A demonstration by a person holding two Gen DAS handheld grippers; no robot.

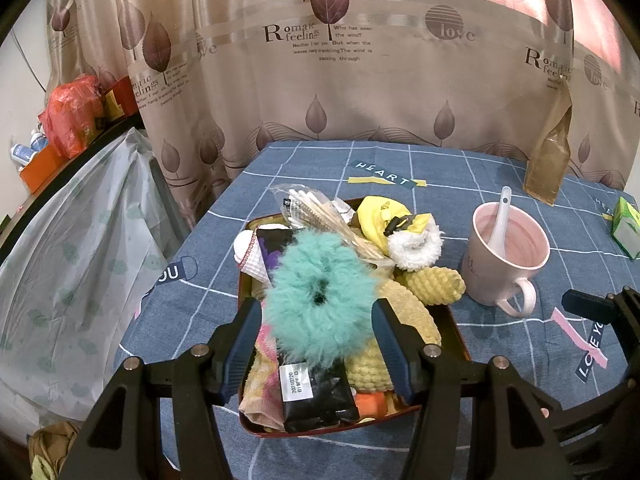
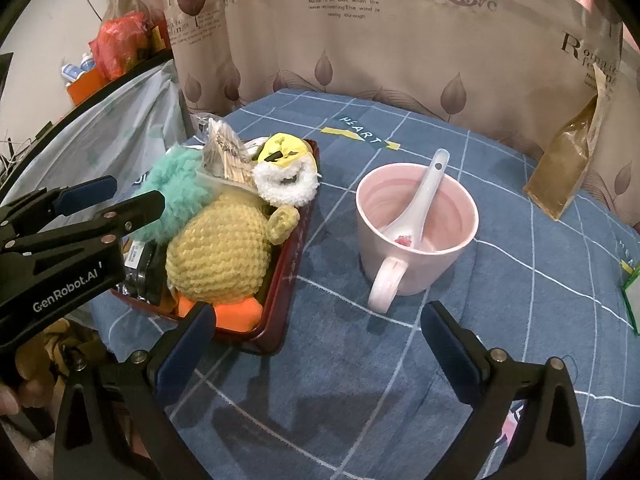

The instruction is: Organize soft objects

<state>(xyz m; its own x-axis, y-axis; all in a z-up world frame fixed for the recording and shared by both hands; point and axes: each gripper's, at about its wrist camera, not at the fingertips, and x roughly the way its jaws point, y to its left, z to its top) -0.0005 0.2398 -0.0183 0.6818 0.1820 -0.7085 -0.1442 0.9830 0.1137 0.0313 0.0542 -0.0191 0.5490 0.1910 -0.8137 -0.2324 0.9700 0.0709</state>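
Observation:
A dark red tray [image 1: 451, 322] [image 2: 295, 248] on the blue checked cloth is piled with soft things. On top lies a fluffy teal scrunchie [image 1: 320, 300] [image 2: 172, 188]. My left gripper [image 1: 314, 312] is open, one finger on each side of the scrunchie, brushing its fur without squeezing it. Beside it are a yellow knitted plush [image 1: 434, 286] [image 2: 220, 248], a white and yellow fluffy piece [image 1: 412, 248] [image 2: 286, 184], a black packet [image 1: 320, 400] and a bag of sticks [image 1: 320, 212]. My right gripper [image 2: 320, 320] hangs open over bare cloth between the tray and a pink mug [image 2: 416, 232].
The pink mug [image 1: 508, 256] holds a white spoon [image 2: 424, 196]. A brown pouch [image 2: 568, 168] leans on the curtain at the back right. A green carton [image 1: 626, 224] sits at the right edge. A plastic-covered object [image 1: 72, 260] stands left of the table.

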